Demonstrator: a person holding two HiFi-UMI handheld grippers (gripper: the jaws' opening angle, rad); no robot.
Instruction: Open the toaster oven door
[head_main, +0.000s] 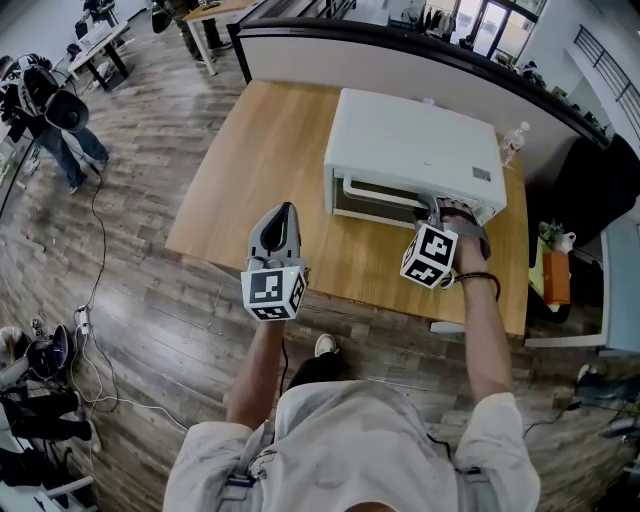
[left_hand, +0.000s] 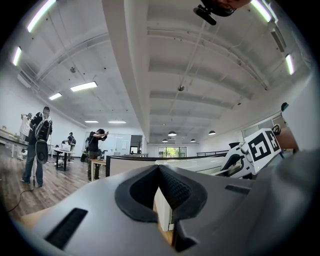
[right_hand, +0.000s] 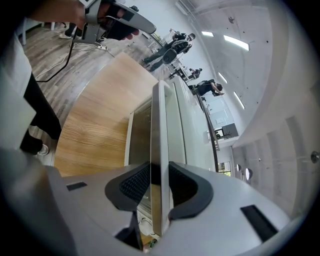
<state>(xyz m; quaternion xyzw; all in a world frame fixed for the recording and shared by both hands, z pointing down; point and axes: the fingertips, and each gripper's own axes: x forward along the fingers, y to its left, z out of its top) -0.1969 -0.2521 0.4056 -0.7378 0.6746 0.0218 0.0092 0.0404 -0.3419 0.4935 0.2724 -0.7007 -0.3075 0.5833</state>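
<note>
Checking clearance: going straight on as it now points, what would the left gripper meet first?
Probably the toaster oven, whose white side shows just beyond the left gripper; depth is unclear.

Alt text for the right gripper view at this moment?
The right gripper is closed on the door handle of the toaster oven, a pale bar running up the frame between its dark pads. Behind lie a wooden table and, top left, the left gripper.

Probably an open-plan office or lab, wood floor (head_main: 150, 330), desks (head_main: 100, 45), low partition (head_main: 300, 60), ceiling strip lights (left_hand: 84, 86)
</note>
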